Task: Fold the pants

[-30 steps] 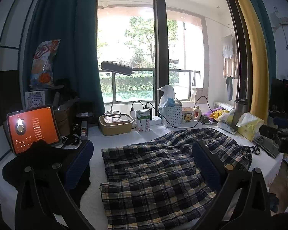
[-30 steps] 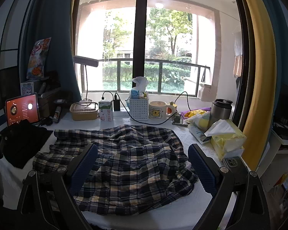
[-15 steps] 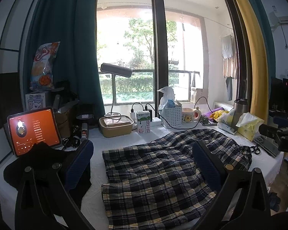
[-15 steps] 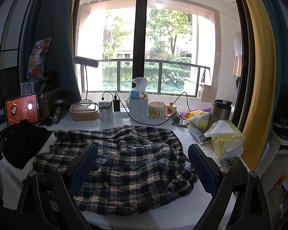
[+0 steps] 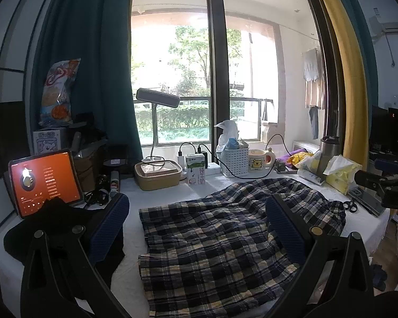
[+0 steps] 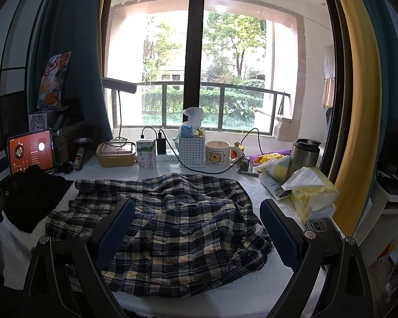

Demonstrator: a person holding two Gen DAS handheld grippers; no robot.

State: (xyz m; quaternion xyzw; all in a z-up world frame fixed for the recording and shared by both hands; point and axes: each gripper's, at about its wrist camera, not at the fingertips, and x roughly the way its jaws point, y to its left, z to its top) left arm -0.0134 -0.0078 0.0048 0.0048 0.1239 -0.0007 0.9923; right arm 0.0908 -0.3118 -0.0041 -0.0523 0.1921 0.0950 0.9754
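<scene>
The dark blue and cream plaid pants (image 5: 212, 238) lie rumpled and spread across the white table (image 5: 130, 273). One end reaches the left near a black cloth, the other bunches up at the right. My left gripper (image 5: 196, 204) is open above the pants' left part, with nothing between its fingers. In the right wrist view the pants (image 6: 183, 220) fill the middle. My right gripper (image 6: 197, 206) is open over their near right part and holds nothing. The right gripper's body also shows at the left wrist view's right edge.
A black cloth (image 5: 58, 225) and a lit tablet (image 5: 45, 182) sit at the left. Along the window stand a lamp, a lunch box (image 5: 158, 176), milk carton (image 5: 196, 169), white basket (image 5: 234, 163) and mug (image 5: 260, 161). Tissues (image 6: 313, 196), phone (image 6: 319, 225) and tumbler (image 6: 305, 153) crowd the right.
Almost nothing differs. The left wrist view has drifted very slightly. The pants lie as before and both grippers stay open.
</scene>
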